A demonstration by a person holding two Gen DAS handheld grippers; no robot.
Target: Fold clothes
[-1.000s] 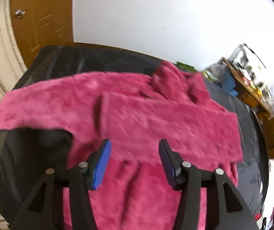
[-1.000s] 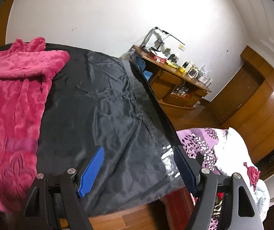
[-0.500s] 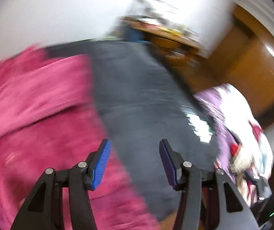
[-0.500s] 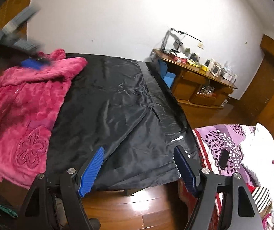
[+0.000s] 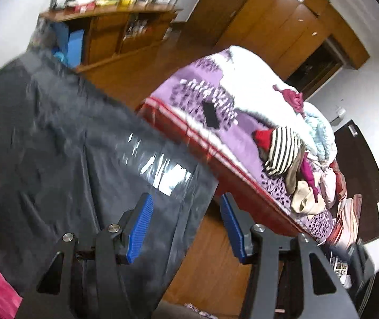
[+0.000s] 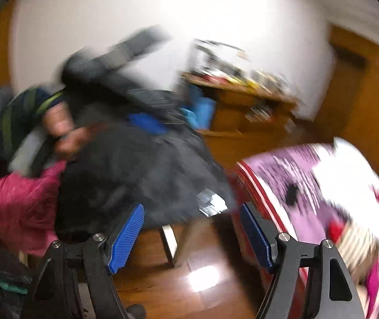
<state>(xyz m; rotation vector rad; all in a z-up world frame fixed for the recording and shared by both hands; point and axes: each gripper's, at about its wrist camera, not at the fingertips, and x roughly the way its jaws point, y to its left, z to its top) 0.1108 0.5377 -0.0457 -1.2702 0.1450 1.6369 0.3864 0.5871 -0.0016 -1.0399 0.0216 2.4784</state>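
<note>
Pink robe (image 6: pixel 16 202) now behind; both grippers swung toward bed (image 5: pixel 242 122).

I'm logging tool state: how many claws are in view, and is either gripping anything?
2. The left claw hangs open over the black-covered table's corner; the right claw hangs open above the wooden floor. Both are empty.

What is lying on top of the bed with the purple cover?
On the bed lie a clothes pile with a striped garment on it, and a small dark item. What is under the pile is hidden.
</note>
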